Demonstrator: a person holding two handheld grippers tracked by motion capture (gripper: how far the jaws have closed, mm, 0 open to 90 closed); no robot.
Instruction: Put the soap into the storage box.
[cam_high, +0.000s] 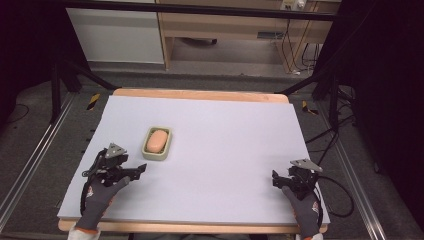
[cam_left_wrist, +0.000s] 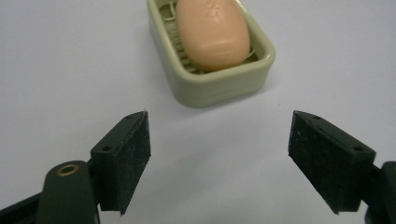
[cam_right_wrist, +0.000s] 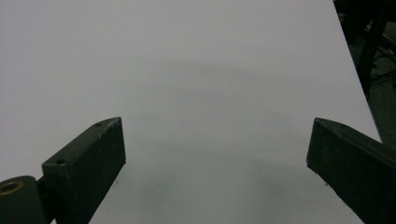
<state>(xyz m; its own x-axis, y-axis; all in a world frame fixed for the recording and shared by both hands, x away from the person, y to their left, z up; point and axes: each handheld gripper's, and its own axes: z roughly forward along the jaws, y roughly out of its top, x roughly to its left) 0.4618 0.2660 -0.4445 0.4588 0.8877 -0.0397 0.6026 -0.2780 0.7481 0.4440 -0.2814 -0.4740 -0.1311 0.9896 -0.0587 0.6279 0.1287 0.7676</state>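
Note:
A peach-coloured bar of soap lies in a pale green soap dish on the left half of the white table top. My left gripper rests just in front of the dish, open and holding nothing. In the left gripper view the soap and the dish sit just beyond my left gripper, whose jaws stand wide apart. My right gripper is at the front right of the table, far from the dish. The right gripper view shows my right gripper open over bare white surface.
The white sheet lies on a wooden board whose edge shows at the back. Gloved hands hold both grippers at the front edge. Black frame legs, cables and the floor surround the table. The table's right edge lies near the right gripper.

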